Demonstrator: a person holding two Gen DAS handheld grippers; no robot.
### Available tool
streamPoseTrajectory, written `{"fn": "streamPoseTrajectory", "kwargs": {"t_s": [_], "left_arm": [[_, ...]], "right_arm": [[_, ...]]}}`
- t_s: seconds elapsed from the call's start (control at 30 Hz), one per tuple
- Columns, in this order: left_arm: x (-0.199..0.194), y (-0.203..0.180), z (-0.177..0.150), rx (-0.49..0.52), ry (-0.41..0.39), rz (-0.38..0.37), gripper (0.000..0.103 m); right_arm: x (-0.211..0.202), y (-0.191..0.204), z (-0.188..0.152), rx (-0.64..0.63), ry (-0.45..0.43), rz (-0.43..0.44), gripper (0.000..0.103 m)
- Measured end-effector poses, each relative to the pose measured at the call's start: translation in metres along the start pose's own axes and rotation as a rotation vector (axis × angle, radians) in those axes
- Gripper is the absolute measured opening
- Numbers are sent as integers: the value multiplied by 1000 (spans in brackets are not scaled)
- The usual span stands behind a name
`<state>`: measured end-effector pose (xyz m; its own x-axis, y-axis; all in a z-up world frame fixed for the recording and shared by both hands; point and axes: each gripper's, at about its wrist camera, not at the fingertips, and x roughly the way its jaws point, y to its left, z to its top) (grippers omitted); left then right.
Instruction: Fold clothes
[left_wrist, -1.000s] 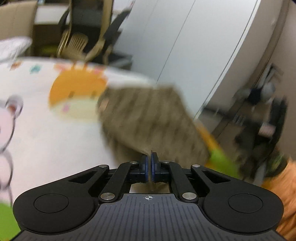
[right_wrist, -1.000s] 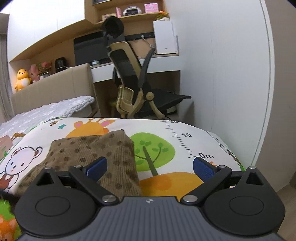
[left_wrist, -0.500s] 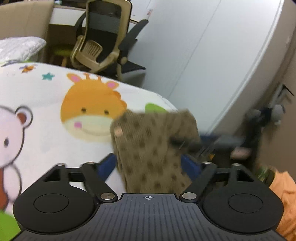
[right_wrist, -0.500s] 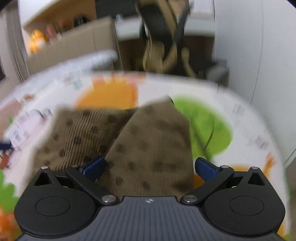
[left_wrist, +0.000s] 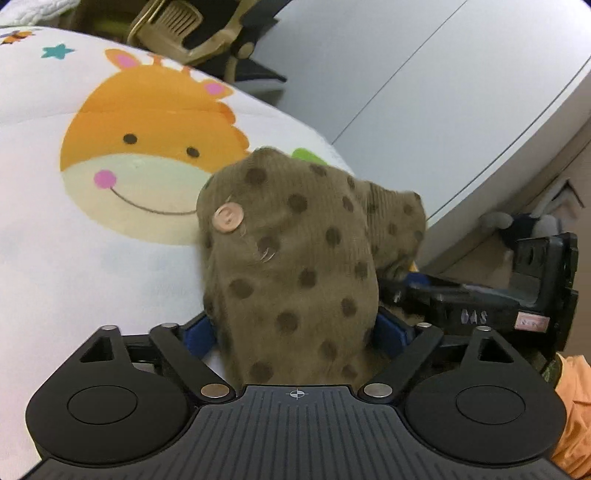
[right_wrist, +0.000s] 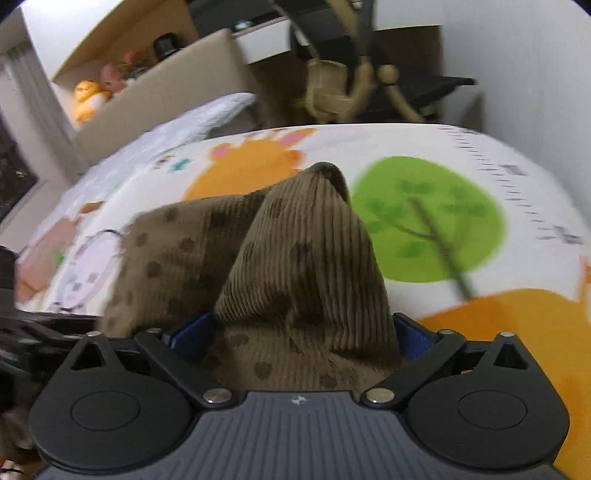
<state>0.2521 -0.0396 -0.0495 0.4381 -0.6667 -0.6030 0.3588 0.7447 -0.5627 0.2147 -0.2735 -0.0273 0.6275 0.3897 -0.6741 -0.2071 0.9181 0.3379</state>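
A brown corduroy garment (left_wrist: 295, 258) with dark dots and a pink button (left_wrist: 227, 218) lies bunched on the printed play mat (left_wrist: 110, 258). My left gripper (left_wrist: 295, 328) has it between its wide jaws, which are closing; the blue pads (left_wrist: 199, 334) stand at the cloth's sides. In the right wrist view a raised fold of the same garment (right_wrist: 303, 251) fills the gap of my right gripper (right_wrist: 299, 332), whose jaws stand wide. That right gripper (left_wrist: 480, 306) shows in the left view at the garment's right side.
The mat carries a giraffe face (left_wrist: 147, 147) and a green tree (right_wrist: 428, 221). An office chair (right_wrist: 340, 85) stands past the mat's far edge, with a white wardrobe (left_wrist: 406, 74) to the right. Orange cloth (left_wrist: 569, 406) lies at the lower right.
My left gripper, shut on the garment's edge a second ago, has let go and now stands wide around the bunched cloth. Both grippers came down and closer to the garment.
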Motion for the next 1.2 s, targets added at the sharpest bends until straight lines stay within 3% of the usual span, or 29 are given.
{"fn": "streamPoseTrajectory", "kwargs": {"t_s": [0.07, 0.17, 0.47, 0.57, 0.63, 0.7, 0.83, 1.0, 1.2], "left_arm": [[-8, 13, 3, -25, -14, -15, 75], [-30, 36, 8, -50, -53, 19, 75], [-109, 129, 35, -122, -237, 253, 79], [-117, 148, 34, -106, -311, 256, 79], [-120, 152, 28, -80, -354, 240, 83], [-121, 147, 21, -52, -372, 227, 94], [-130, 133, 2, -40, -376, 268, 95], [-145, 105, -47, -52, -388, 287, 94], [-165, 63, -114, -64, -429, 340, 94]], "right_arm": [[6, 14, 6, -11, 5, 23, 96], [23, 42, 15, -64, 9, 46, 93], [134, 161, 47, -213, -39, 158, 93], [163, 182, 56, -233, -74, 137, 103], [161, 175, 53, -184, -91, 155, 103], [157, 167, 49, -134, -108, 174, 103], [139, 151, 33, -73, -135, 223, 103], [110, 180, -7, -250, -100, 277, 103], [59, 186, -60, -301, -88, 356, 103]]}}
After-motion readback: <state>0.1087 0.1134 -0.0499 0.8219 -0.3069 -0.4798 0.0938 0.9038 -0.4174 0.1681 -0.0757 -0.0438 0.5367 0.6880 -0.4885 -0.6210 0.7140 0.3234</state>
